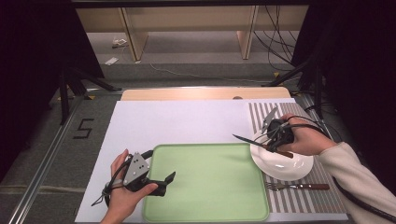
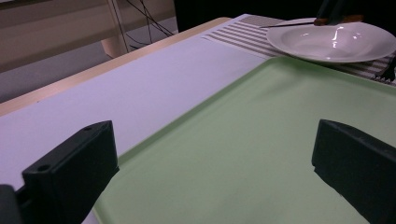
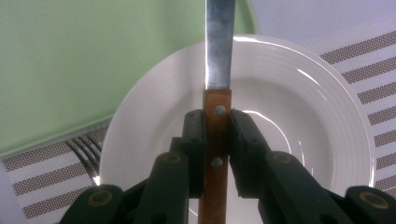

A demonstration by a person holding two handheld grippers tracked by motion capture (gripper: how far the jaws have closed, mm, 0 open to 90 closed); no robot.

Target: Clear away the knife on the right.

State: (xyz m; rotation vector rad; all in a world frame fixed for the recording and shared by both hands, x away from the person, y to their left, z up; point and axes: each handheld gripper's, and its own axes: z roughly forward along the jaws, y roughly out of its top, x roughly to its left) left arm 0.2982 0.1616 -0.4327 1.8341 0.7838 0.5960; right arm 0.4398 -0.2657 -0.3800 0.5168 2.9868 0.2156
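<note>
The green tray (image 1: 210, 186) lies bare, its surface free for movement; its right edge meets the white plate (image 1: 285, 168) on the striped mat (image 1: 303, 196). The right tongs (image 1: 270, 135) clamp the wooden handle of the knife (image 3: 217, 93), blade extending over the plate toward the tray. A fork (image 1: 296, 186) lies just beside the plate. The left tongs (image 1: 167, 181) stand wide apart, holding nothing, above the tray's left edge.
</note>
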